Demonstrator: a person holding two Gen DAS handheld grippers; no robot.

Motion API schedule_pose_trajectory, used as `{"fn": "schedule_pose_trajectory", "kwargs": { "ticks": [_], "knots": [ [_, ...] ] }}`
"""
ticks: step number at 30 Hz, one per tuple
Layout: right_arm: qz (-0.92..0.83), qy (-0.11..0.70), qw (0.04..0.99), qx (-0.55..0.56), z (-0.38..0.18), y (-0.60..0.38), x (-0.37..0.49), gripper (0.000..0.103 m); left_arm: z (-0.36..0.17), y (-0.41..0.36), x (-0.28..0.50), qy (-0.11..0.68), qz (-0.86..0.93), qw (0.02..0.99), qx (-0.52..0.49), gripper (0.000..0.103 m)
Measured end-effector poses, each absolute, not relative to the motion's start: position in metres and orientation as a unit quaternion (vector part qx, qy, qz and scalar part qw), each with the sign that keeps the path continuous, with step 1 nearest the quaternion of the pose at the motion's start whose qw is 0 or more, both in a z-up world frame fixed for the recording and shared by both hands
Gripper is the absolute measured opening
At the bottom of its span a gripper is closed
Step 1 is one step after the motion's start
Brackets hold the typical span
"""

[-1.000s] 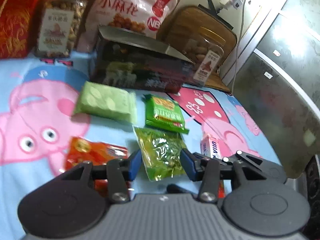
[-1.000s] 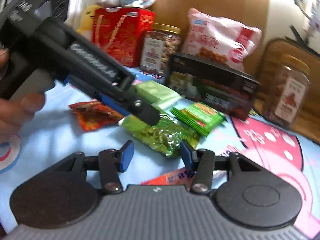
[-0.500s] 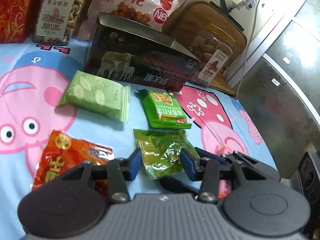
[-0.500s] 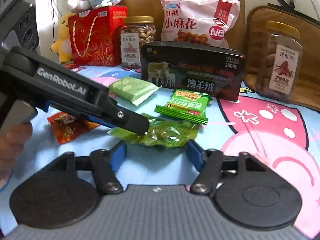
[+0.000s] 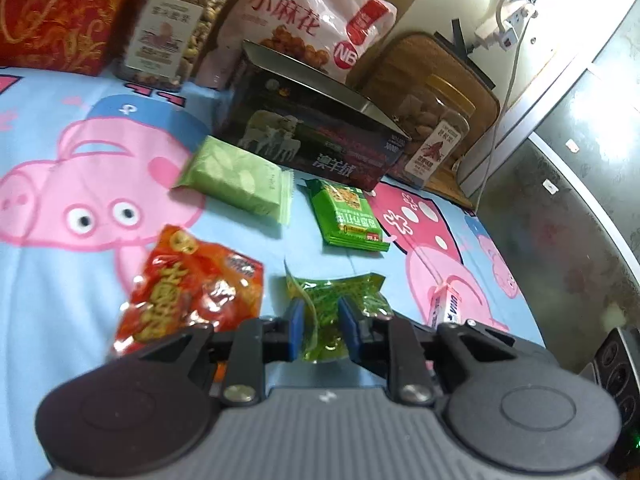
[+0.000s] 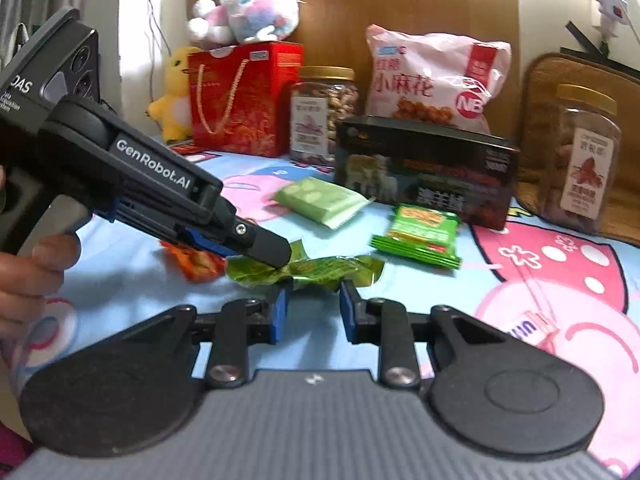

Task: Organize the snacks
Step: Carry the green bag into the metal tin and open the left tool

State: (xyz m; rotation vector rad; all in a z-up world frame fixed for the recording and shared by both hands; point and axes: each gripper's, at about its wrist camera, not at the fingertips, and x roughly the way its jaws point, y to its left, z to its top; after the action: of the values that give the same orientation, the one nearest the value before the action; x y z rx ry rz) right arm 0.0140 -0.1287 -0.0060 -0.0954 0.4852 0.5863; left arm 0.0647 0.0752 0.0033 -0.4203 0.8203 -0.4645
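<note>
Left wrist: left gripper [image 5: 319, 330] clenched on green pouch [image 5: 340, 300]; right gripper [image 6: 311, 307] closing, not gripping. Thin, crinkly, slippery; grab edge seal.

A wooden headboard [image 6: 340, 12] backs the cartoon-pig sheet [image 5: 60, 280]; bright wall [image 5: 432, 4] right.

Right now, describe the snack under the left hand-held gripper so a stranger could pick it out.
Start at the black box standing on the pig-print sheet. In front lie small packets; the nearest is the clear green pouch, crumpled and see-through, pinched by the left hand-held gripper. Its neighbours are opaque.
</note>
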Motion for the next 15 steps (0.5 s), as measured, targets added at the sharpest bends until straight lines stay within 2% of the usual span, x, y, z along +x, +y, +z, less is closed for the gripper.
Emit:
{"fn": "schedule_pose_trajectory", "kwargs": {
  "ticks": [7, 15],
  "knots": [
    [0.277, 0.200, 0.939, -0.031, 0.023, -0.129, 0.033, 0.031, 0.040, 0.076, 0.073, 0.349, -0.228, 0.891, -0.181, 0.019],
    [0.255, 0.190, 0.948, -0.026, 0.055, -0.143, 0.100, 0.031, 0.080, 0.052, 0.129, 0.305, -0.239, 0.911, -0.142, 0.019]
  ]
}}
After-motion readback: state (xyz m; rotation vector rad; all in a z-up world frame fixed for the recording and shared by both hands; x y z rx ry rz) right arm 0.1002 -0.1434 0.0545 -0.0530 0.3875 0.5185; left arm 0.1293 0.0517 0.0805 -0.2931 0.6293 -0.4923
